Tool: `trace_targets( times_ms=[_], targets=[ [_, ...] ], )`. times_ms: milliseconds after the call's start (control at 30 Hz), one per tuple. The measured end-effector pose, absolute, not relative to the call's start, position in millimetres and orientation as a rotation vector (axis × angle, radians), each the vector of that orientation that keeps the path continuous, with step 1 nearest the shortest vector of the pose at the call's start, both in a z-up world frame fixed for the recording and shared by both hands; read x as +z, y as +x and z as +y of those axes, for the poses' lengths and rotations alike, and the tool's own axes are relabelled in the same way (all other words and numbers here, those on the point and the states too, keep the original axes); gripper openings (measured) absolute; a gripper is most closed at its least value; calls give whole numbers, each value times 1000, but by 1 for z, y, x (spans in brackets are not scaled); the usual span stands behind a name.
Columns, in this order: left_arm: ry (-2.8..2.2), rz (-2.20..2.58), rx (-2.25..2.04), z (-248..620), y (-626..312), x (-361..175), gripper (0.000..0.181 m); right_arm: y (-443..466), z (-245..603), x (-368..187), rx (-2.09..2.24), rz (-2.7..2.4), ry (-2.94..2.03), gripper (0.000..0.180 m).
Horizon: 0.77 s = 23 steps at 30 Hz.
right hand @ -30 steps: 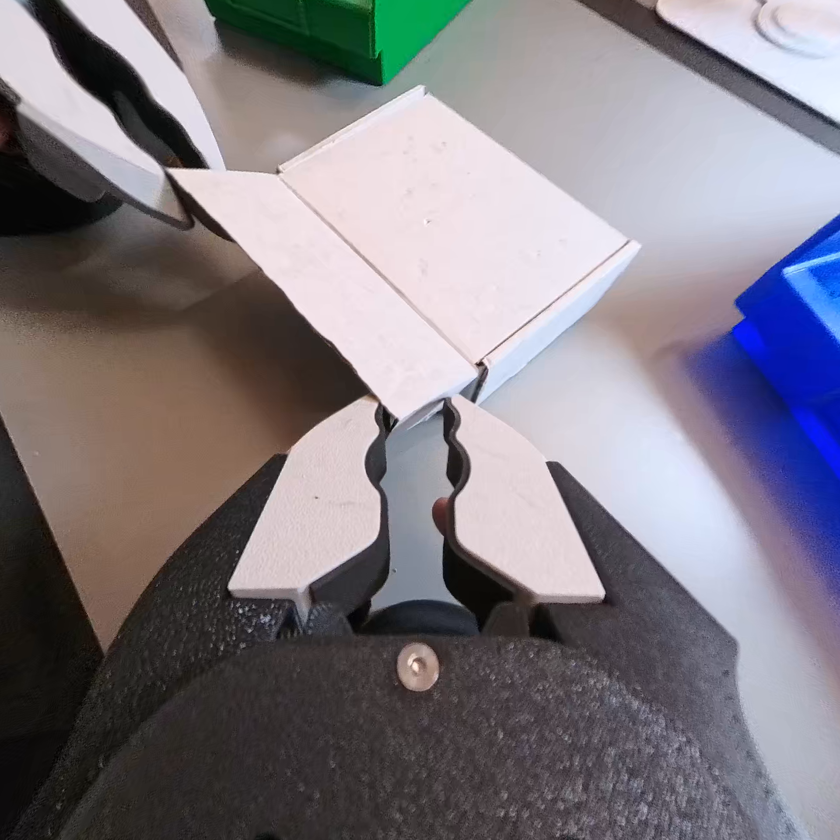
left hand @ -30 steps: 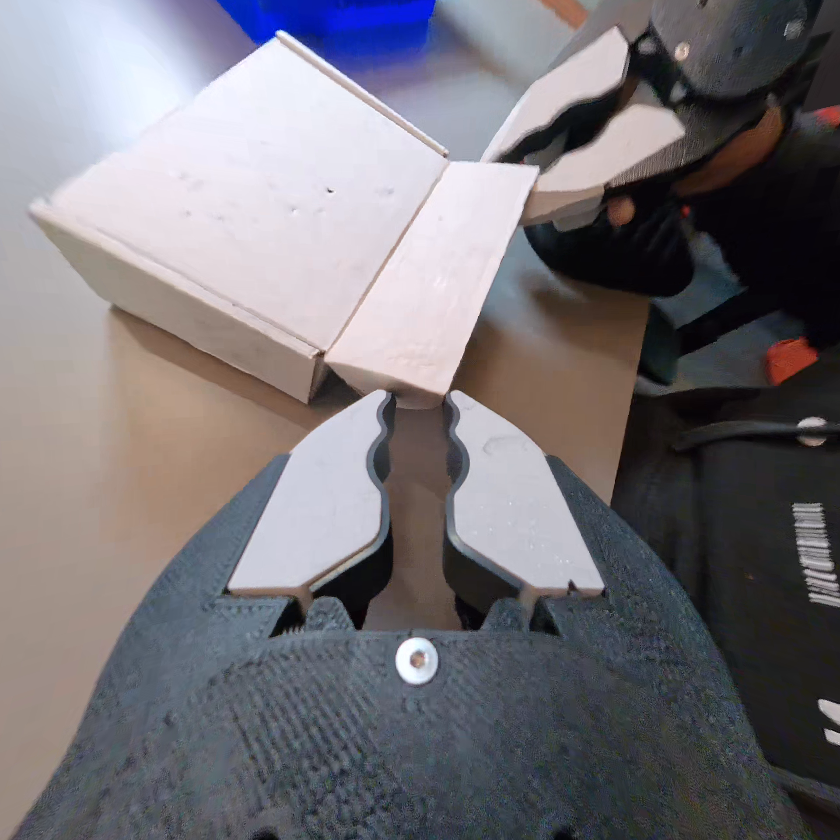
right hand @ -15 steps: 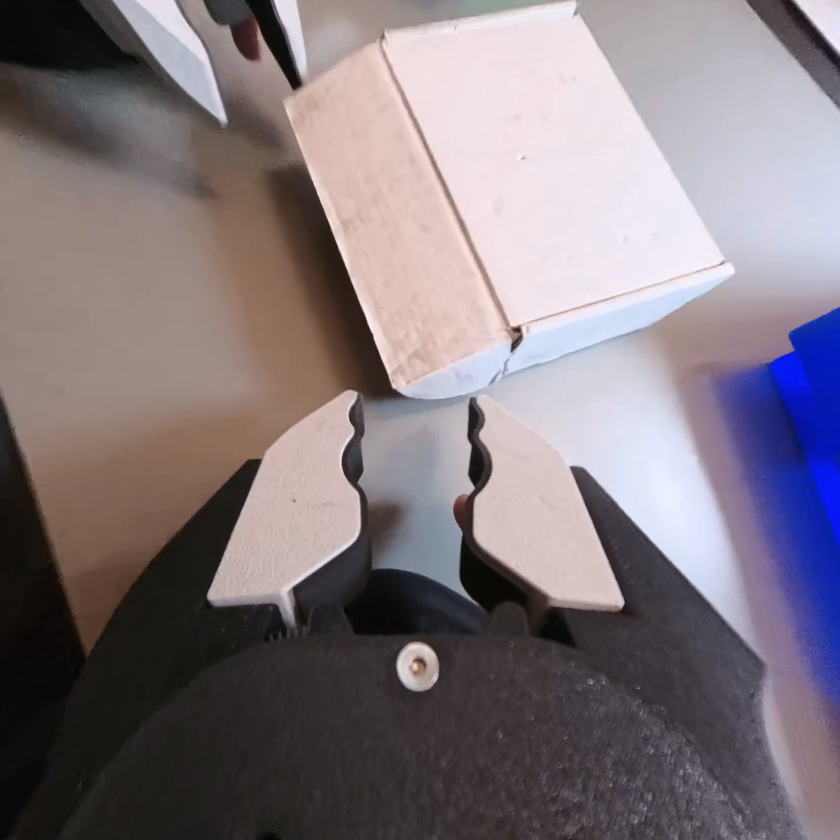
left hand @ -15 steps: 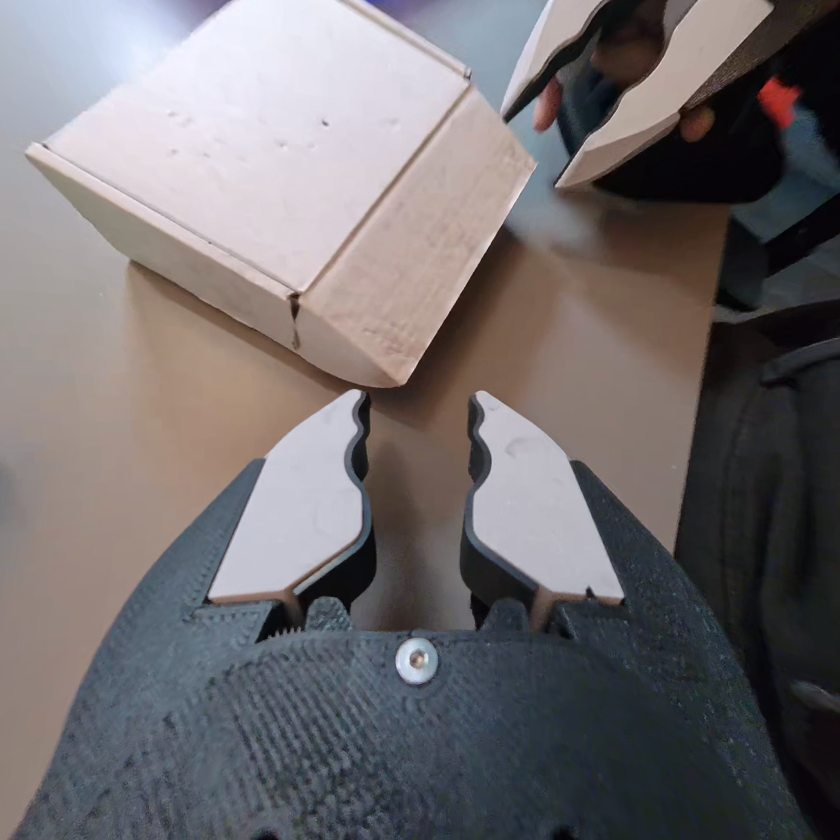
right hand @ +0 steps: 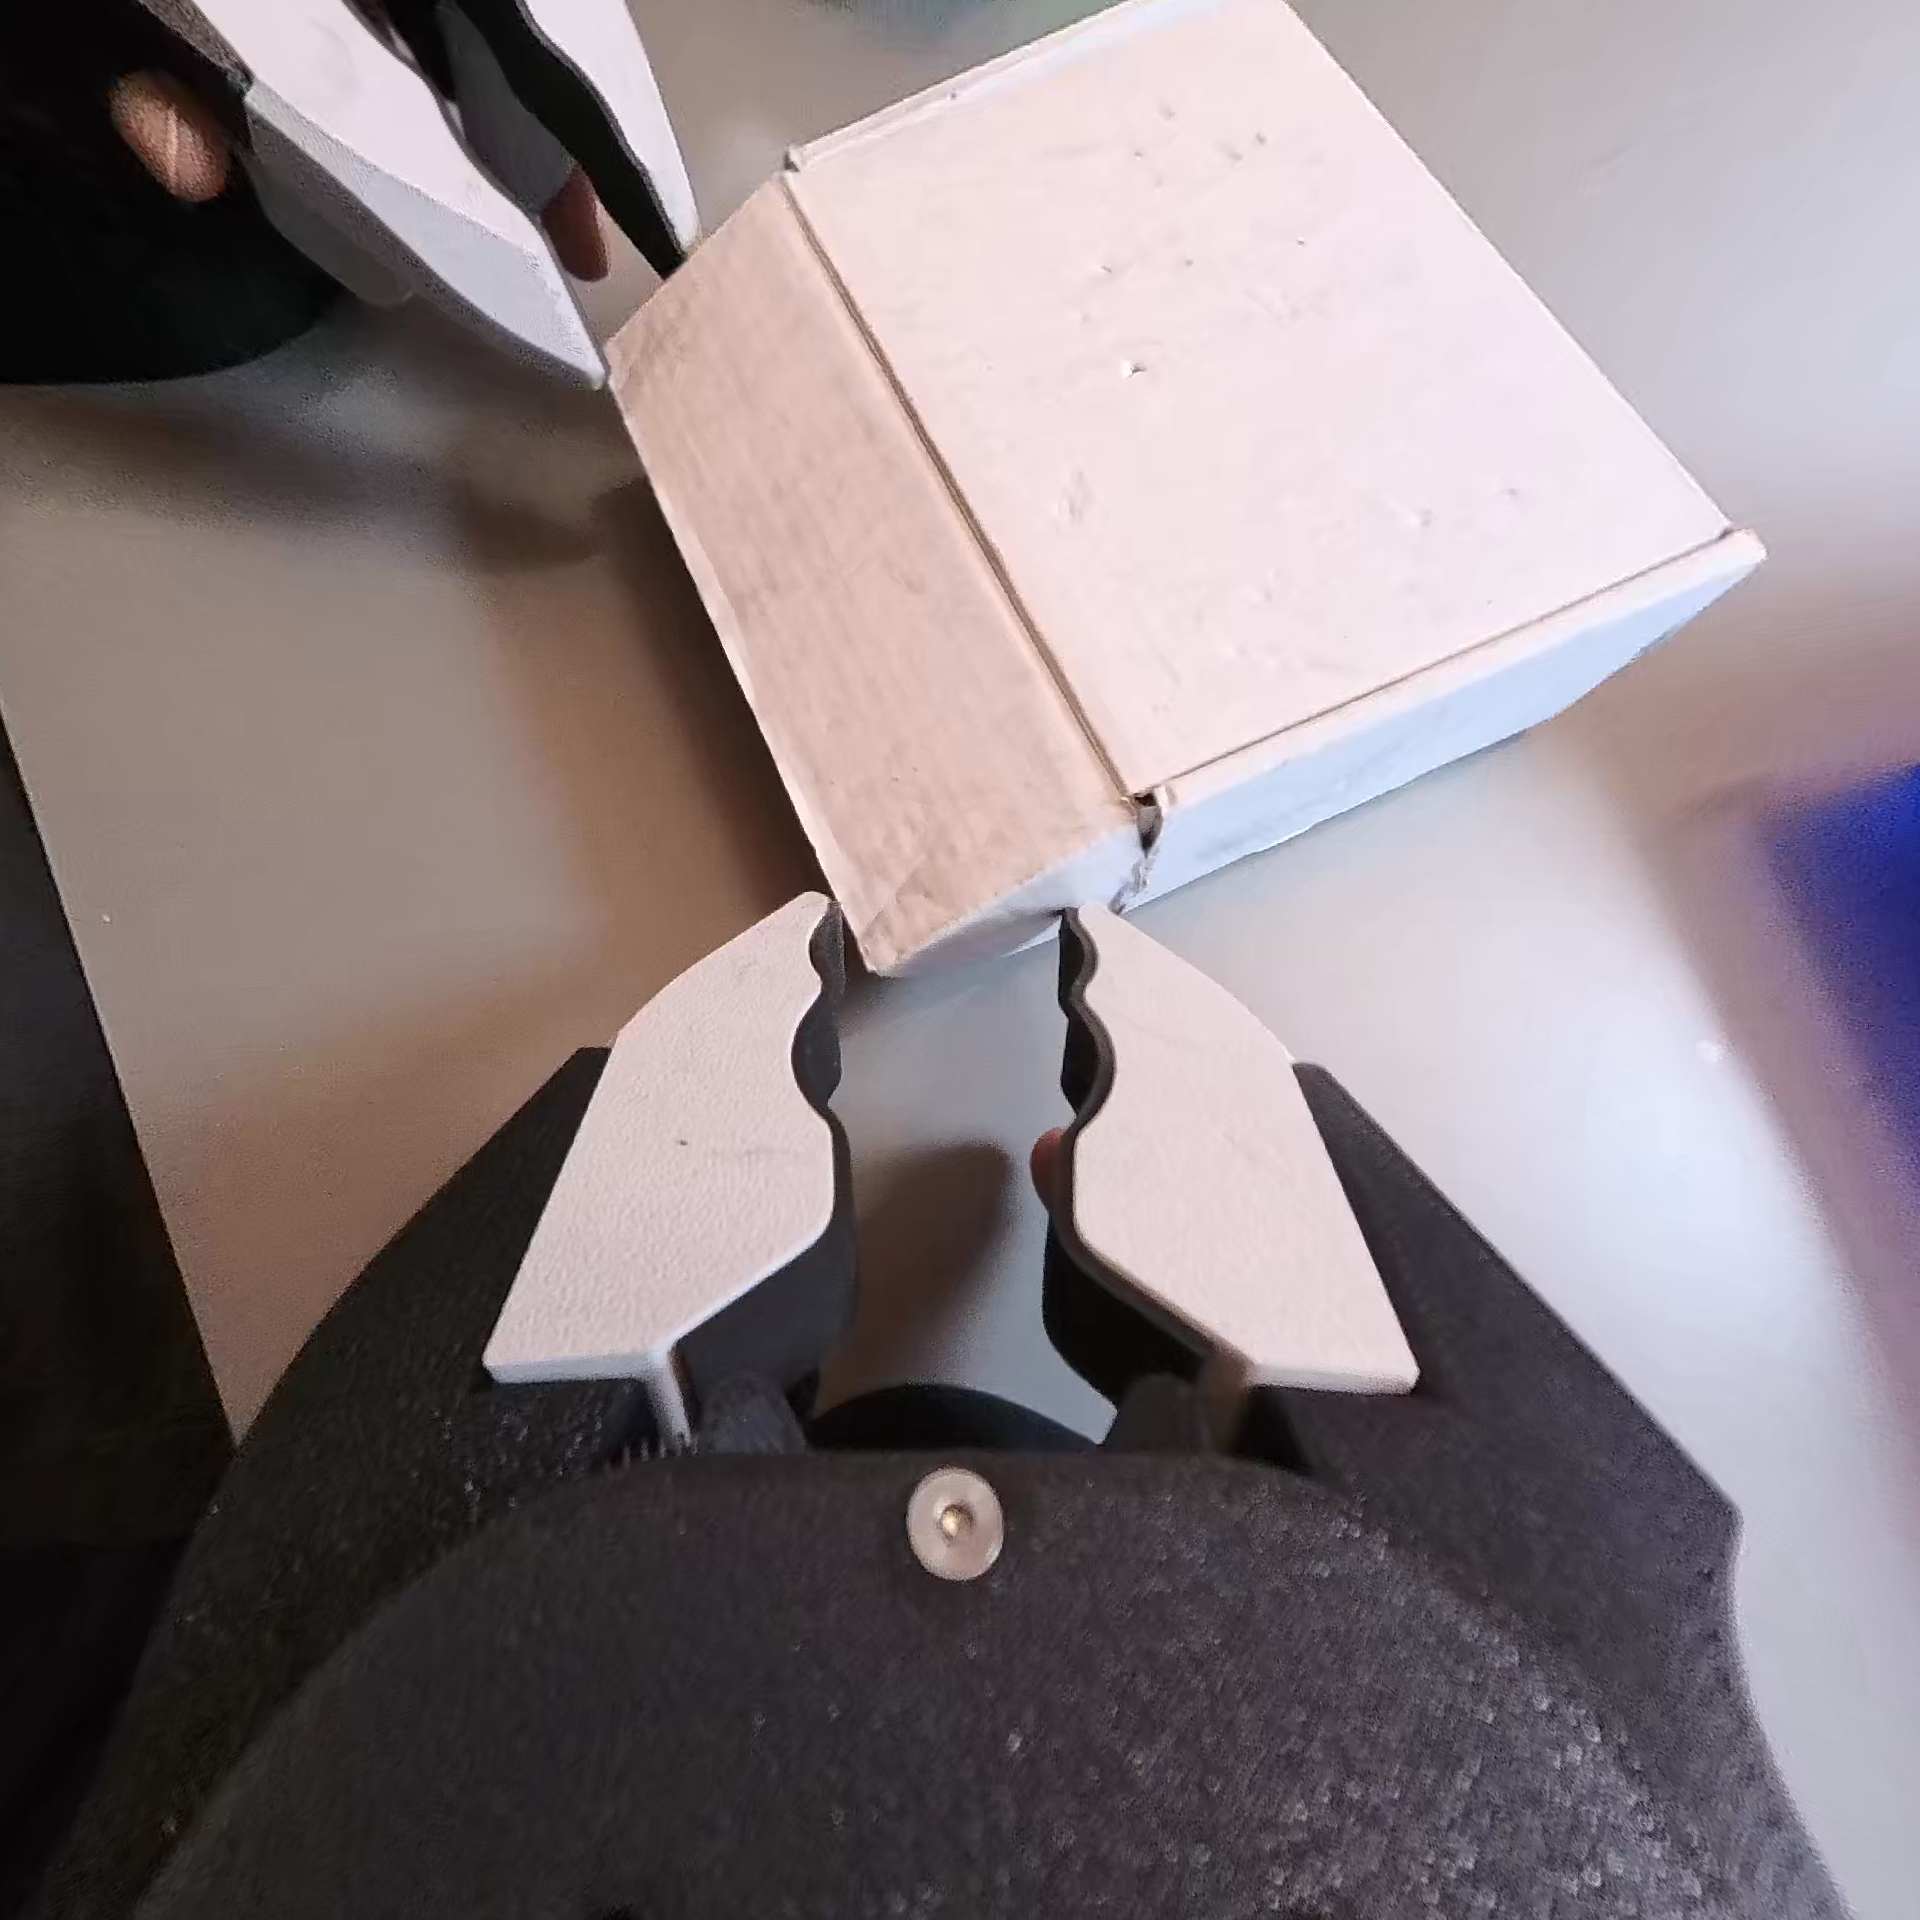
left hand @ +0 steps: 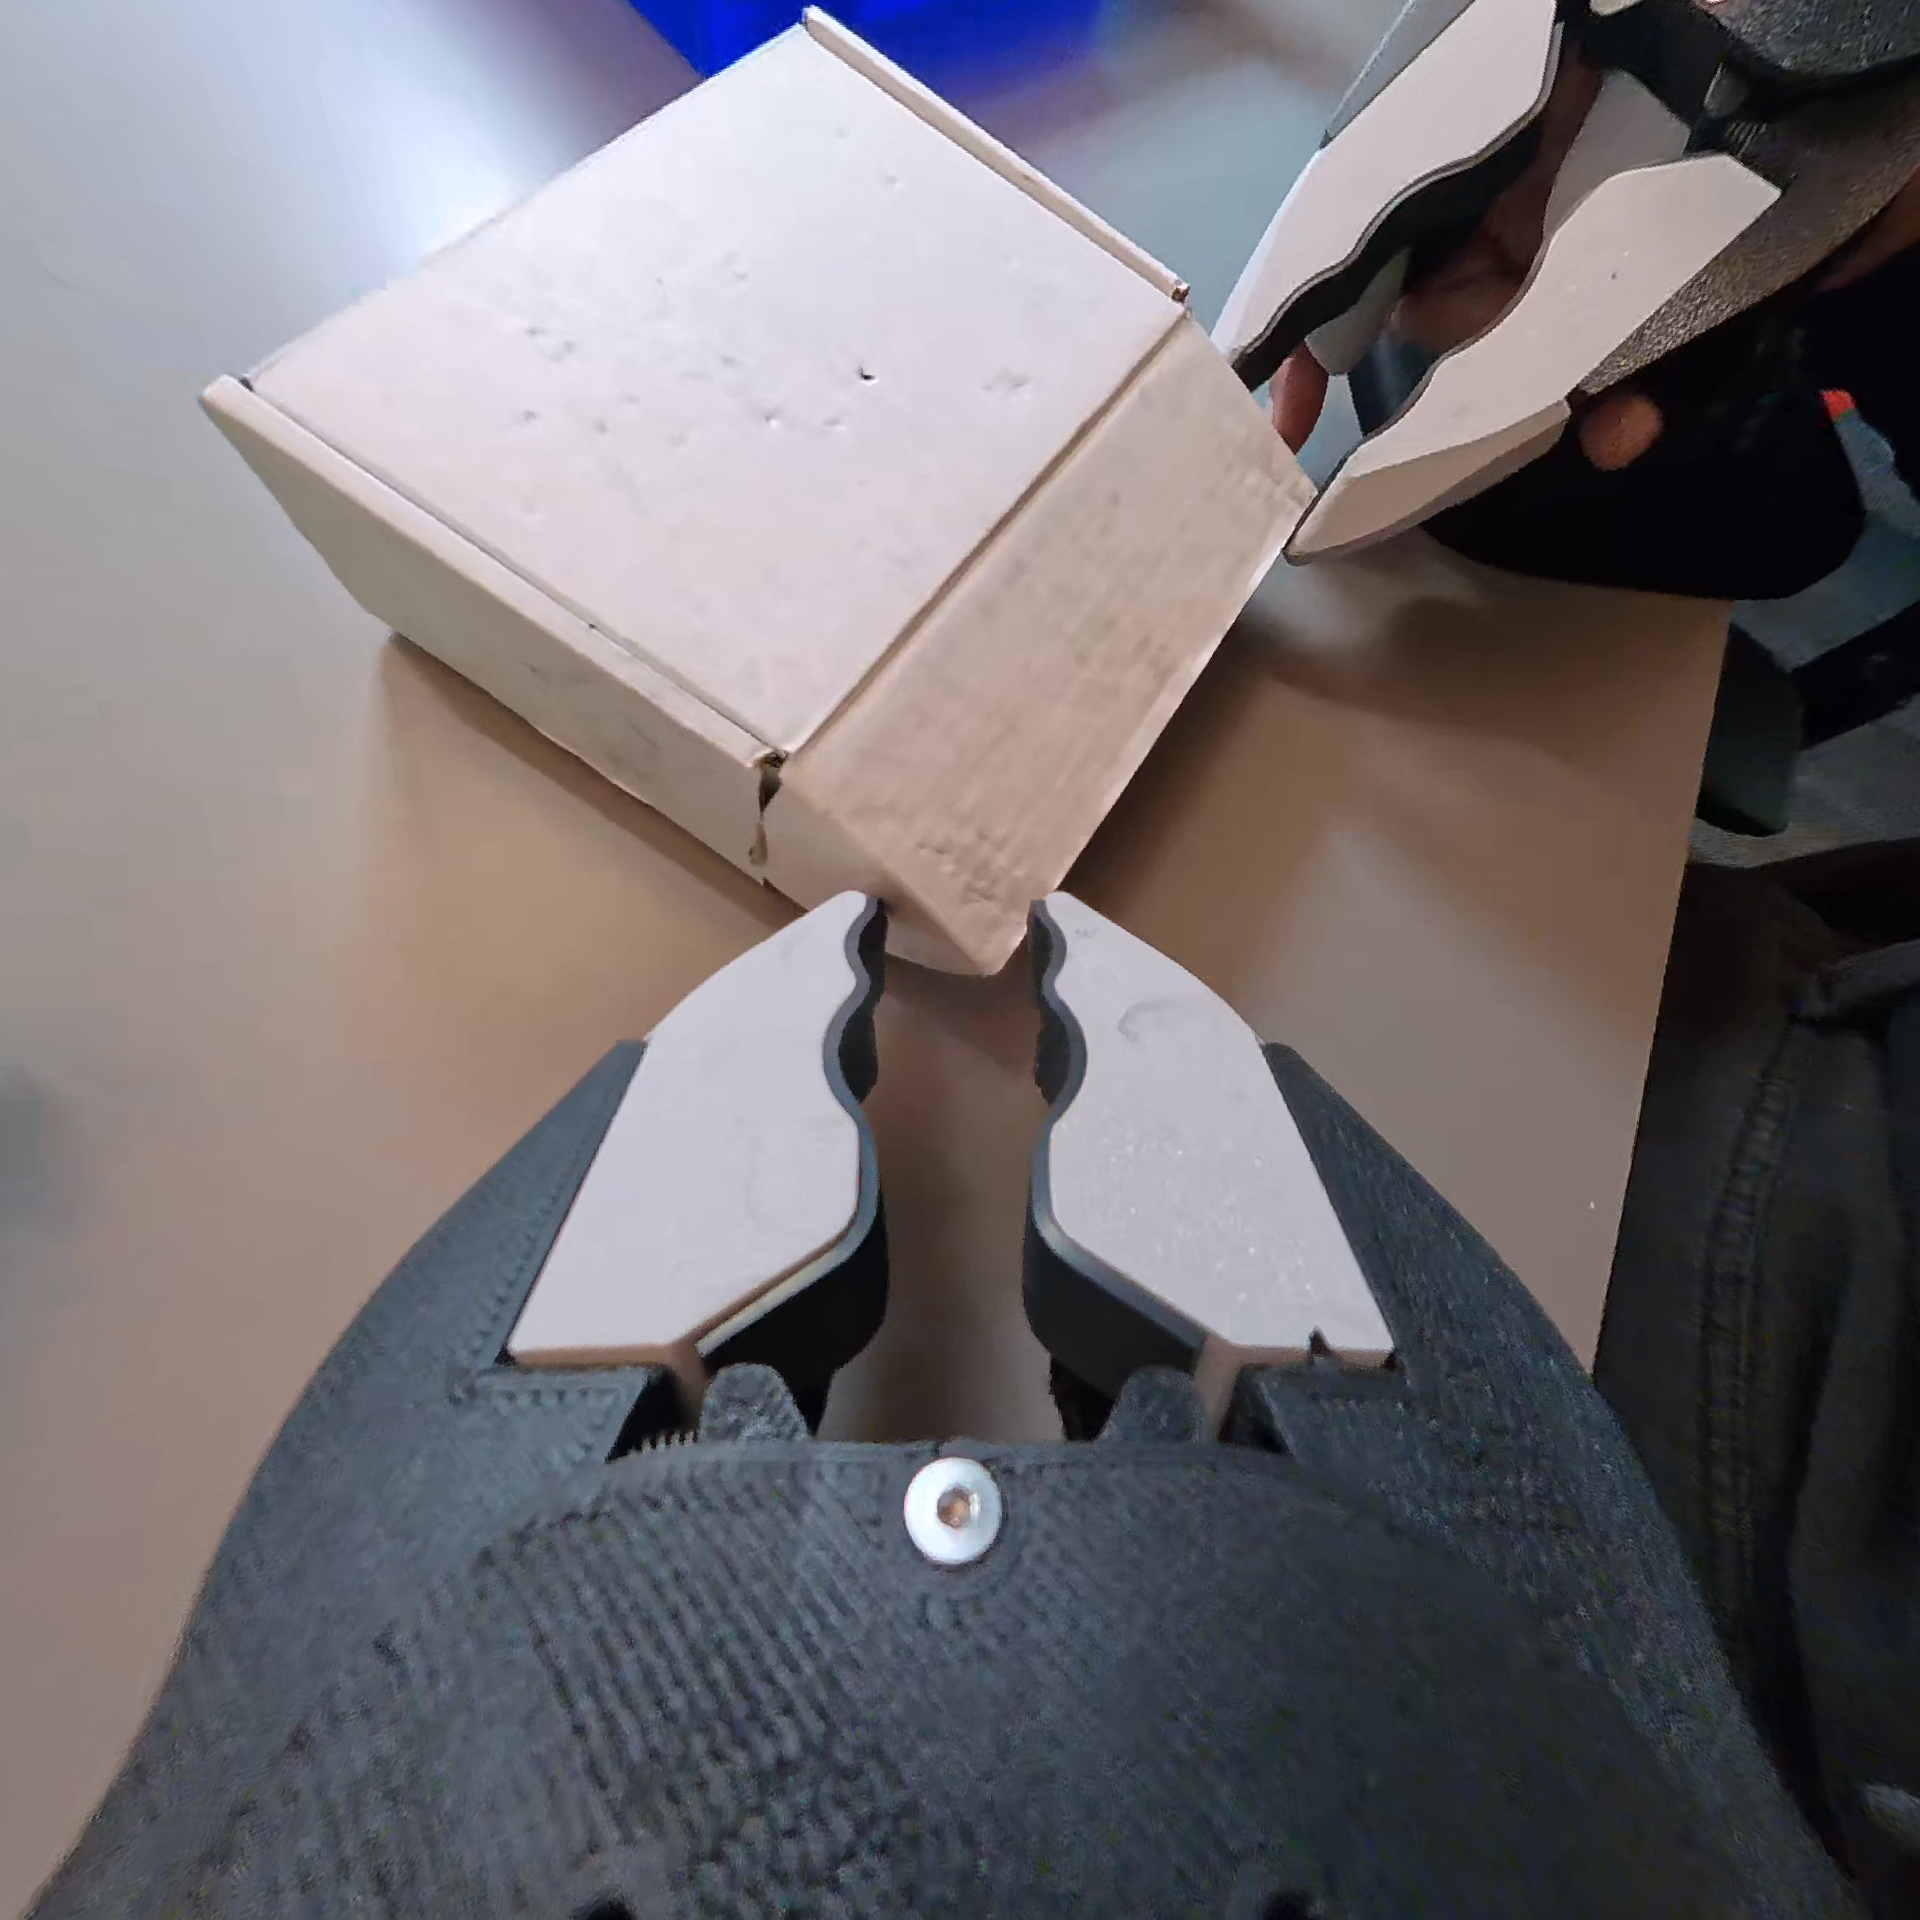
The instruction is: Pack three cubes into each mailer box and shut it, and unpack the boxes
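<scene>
- Mailer box [left hand: 727, 436]: white corrugated cardboard, lid lying down, front flap [left hand: 1049, 665] hanging slanted over the front wall and not tucked in. It is sitting on the table [left hand: 260, 1039], near the edge closest to the person.
- Left gripper [left hand: 956, 925]: claws standing spread, one fingertip either side of the flap's lower corner, gripping nothing.
- Right gripper [right hand: 945, 925]: claws likewise spread, bracketing the flap's other lower corner; its tips look just beside the board, though contact is not clear.
- Materials: the lid top is showing small dents and pits; the flap face is showing ribbed corrugation; a small tear is showing at the corner fold [left hand: 767, 800]. Gripper fingers are smooth grey plates with wavy dark inner edges, set in coarse black bodies.
- Beyond the box: a blurred blue bin [left hand: 935, 42].
- Risk, as judged: the flap is springing outward, so the tuck may miss its slot and buckle the board.
- Risk: uneven pushing from the two corners may be turning or sliding the light box on the smooth table.
- Risk: the torn corner may be ripping further under pressure.
- Cubes: not visible; the contents cannot be told.
</scene>
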State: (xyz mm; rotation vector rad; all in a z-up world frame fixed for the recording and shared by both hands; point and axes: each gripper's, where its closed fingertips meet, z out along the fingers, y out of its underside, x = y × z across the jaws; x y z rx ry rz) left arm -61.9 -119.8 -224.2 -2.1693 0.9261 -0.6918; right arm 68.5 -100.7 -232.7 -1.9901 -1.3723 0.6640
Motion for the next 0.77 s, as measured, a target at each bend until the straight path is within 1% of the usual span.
trace_targets(
  times_ms=[33,133,233,667,767],
  targets=[
    [-2178,913,-707,-121,-61,-224,23,69,-101,-233,668,-1367,-1999,39],
    [-2198,888,-780,-126,-58,-222,20,70,-105,-231,724,-1337,-2051,31],
    [-2207,850,-797,-126,-57,-221,21,70,-108,-228,771,-1328,-2065,31],
    [-2189,872,-781,-125,-57,-224,19,70,-108,-232,732,-1392,-2011,31],
    [-2167,893,-754,-122,-58,-225,22,72,-104,-232,690,-1411,-1989,31]
  ],
)
